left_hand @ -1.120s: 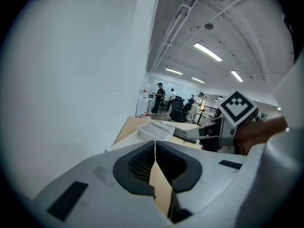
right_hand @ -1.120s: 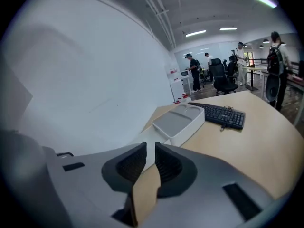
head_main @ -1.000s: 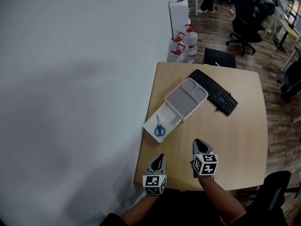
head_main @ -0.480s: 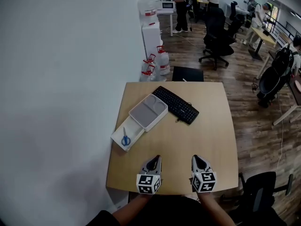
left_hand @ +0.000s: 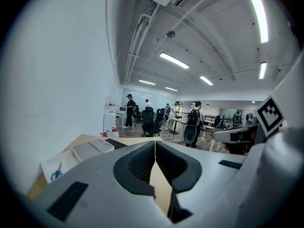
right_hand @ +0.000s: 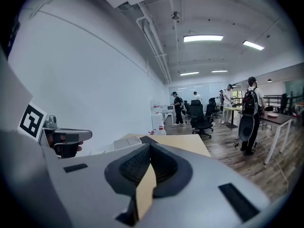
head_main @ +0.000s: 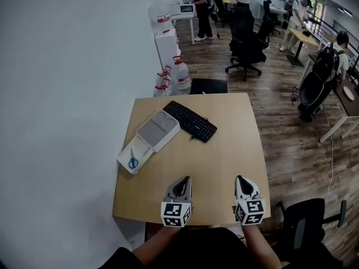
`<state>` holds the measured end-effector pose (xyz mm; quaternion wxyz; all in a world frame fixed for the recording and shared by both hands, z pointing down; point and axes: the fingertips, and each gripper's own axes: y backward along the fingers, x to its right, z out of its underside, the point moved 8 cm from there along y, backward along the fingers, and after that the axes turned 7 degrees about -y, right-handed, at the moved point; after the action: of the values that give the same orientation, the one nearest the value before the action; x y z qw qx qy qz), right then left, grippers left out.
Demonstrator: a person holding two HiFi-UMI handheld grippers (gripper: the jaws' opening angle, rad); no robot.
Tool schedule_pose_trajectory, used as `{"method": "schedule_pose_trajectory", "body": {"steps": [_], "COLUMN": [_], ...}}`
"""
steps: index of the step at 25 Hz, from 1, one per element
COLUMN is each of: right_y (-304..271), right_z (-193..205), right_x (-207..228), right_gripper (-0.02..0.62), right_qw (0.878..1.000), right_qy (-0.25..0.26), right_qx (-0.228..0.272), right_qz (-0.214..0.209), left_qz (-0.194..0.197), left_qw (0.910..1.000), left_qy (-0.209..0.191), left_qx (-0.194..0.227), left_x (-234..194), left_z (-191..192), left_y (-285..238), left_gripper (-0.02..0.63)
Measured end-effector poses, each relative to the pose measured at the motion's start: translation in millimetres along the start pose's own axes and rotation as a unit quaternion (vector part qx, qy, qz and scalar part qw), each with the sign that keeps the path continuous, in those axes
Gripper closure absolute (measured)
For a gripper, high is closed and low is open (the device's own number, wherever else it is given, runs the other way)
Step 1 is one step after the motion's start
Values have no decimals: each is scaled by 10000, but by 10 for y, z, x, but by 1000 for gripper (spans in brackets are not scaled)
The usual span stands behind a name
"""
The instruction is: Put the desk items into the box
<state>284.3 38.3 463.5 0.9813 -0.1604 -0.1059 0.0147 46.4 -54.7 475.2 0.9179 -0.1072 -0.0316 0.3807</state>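
Scissors lay in the box; left tongs and right tongs, pinched empty, likely needed the lid next.

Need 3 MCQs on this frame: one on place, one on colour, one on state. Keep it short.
1. Where are the scissors?
A. in the white box
B. on the bare tabletop
C. on the floor

2. What colour is the keyboard?
A. white
B. black
C. blue

3. How do the jaws of the left tool and right tool stand?
A. wide apart
B. closed on a pen
C. together, empty

Key: 1 A, the blue handles lie inside the open box. 2 B, it is black against the wood. 3 C, each tool's own view shows the jaws meeting with nothing between them.
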Motion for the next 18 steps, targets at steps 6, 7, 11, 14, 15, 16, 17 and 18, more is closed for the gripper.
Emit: {"method": "schedule_pose_trajectory", "body": {"steps": [6, 7, 11, 14, 15, 16, 17, 18], "right_y": [98, 120, 195, 193, 193, 196, 202, 210], "right_z": [85, 101, 126, 147, 147, 145, 143, 144], "right_x": [206, 212, 153, 120, 120, 124, 130, 138], "right_gripper": [535, 535, 535, 535, 535, 535, 535, 535], "right_qw": [9998, 9997, 9994, 9992, 9992, 9993, 9993, 9994], "right_qy": [-97, -90, -85, -71, -50, -26, -10, -9], "right_qx": [-36, -41, -11, -5, -9, -20, -41, -72], "right_qz": [-172, -211, -338, -382, -386, -381, -364, -344], "left_qz": [-192, -237, -319, -342, -371, -406, -441, -473], "left_qw": [9997, 9996, 9994, 9992, 9991, 9990, 9989, 9988], "left_qy": [78, 79, 110, 187, 183, 172, 158, 140], "left_qx": [129, 120, 13, -22, -11, 8, 29, 47], "left_x": [243, 271, 311, 304, 300, 294, 287, 278], "left_z": [10, 25, 52, 77, 74, 65, 53, 40], "left_y": [47, 69, 175, 188, 181, 175, 175, 180], "left_gripper": [591, 591, 591, 591, 591, 591, 591, 591]}}
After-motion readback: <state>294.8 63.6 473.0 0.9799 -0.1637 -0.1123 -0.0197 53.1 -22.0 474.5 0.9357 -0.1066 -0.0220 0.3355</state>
